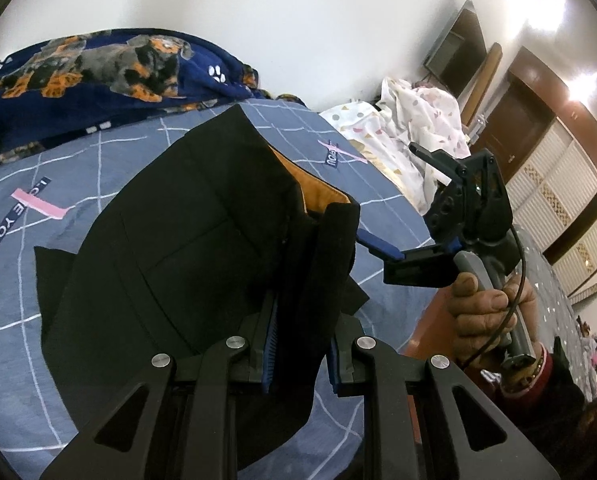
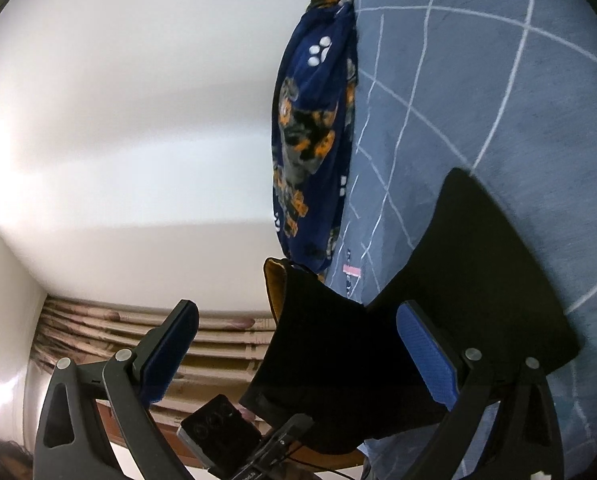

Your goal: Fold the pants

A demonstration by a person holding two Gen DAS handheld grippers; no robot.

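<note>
Before you lies a grey-blue checked bedsheet (image 1: 98, 168); a navy dog-print blanket (image 1: 98, 68) is heaped along the white wall (image 1: 298, 20). A white patterned quilt (image 1: 410, 128) sits beyond, near brown doors (image 1: 514, 116). Striped curtains (image 2: 226, 340) hang opposite.

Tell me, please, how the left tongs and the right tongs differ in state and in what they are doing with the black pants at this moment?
The left tongs are nearly closed and clamp a bunched fold of the black pants; the right tongs stand wide open and grip nothing. The left pads press on the cloth from both sides; the right pads are spread, with the pants edge only lying between them. Both have black fingers with blue pads.
</note>
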